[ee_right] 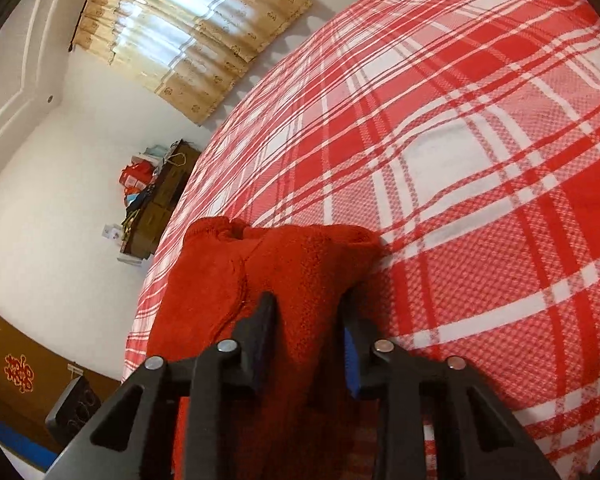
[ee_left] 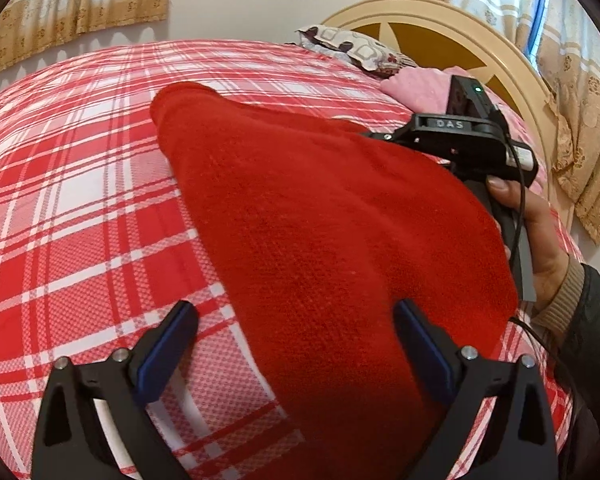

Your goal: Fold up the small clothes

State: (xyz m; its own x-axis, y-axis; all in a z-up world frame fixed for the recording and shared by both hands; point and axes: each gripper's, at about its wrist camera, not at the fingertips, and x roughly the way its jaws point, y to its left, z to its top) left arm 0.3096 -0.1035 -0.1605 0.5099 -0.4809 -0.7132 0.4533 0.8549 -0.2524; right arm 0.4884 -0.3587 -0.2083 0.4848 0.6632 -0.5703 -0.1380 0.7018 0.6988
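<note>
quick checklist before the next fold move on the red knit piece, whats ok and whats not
1. Right claw has red garment between its pads: ok.
2. Right claw grip firm: cannot tell; fabric fills the gap.
3. Left claw gripping garment: not ok; it stands wide open, cloth only against one finger.
4. Plaid bedsheet not pinched with the garment: cannot tell.
5. Room on the sheet to lay the fold: ok.
6. Cable near the person's hand free of cloth: ok.

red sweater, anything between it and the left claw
Nothing visible. The left claw stands open right over the red sweater on the plaid bedspread, with the knit already lying between its fingers and nothing else there.
</note>
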